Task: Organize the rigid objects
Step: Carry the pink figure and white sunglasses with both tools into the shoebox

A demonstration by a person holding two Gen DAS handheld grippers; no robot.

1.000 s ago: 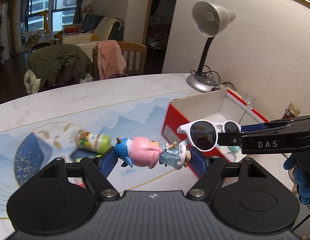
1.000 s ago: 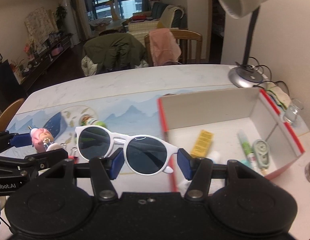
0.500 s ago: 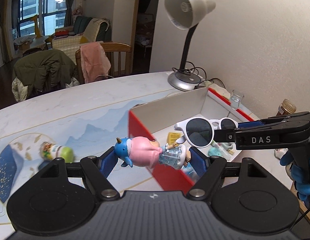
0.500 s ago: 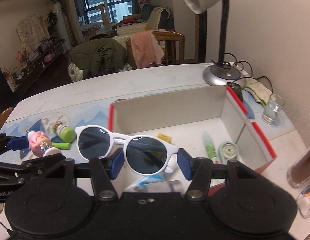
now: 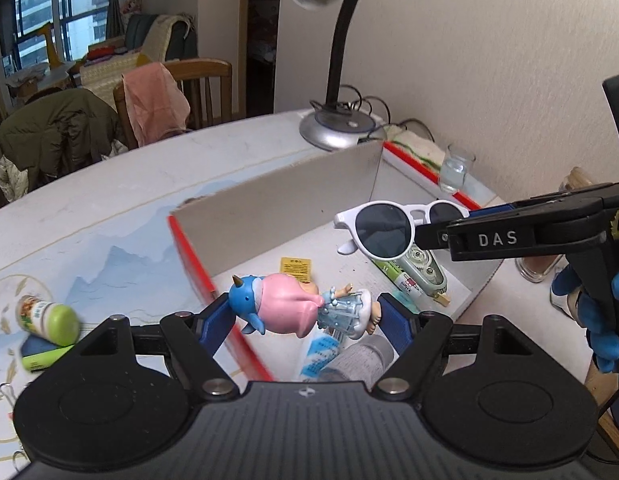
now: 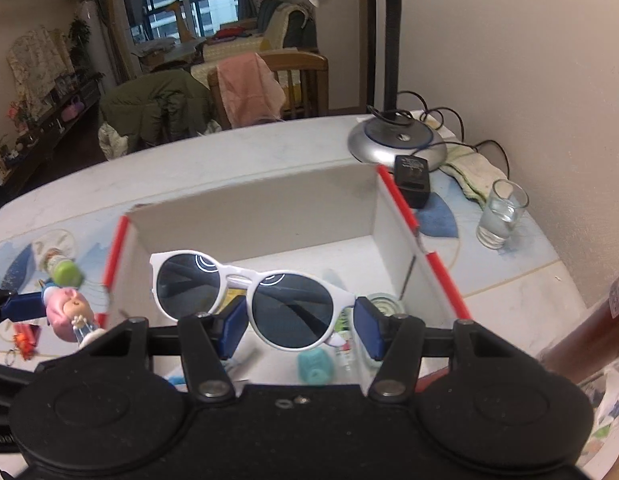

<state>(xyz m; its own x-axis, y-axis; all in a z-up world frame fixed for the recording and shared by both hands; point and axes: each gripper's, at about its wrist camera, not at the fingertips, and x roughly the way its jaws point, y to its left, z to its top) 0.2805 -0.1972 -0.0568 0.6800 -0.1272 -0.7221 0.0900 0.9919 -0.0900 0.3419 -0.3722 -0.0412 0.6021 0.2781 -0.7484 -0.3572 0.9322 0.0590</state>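
Bearing a red-edged box (image 6: 401, 208); marbled table (image 5: 149, 184) beside wall (image 5: 489, 60).

A desk lamp (image 6: 397, 142) stands on the counter (image 6: 269, 152) by the wall, a black adapter (image 6: 411, 180) touching its base, a folded cloth (image 6: 473, 174) just beside. A small glass (image 6: 503, 216) sits near the wall. Beyond, a wooden chair (image 5: 205, 92) carries a pink cloth (image 5: 155, 100), near a green jacket (image 5: 57, 132).

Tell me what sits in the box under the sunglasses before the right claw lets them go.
The sunglasses, held in the right claw, hang above the open box. Nothing covers it, but its floor is crowded: a tape dispenser, a green tube and a yellow card lie below.
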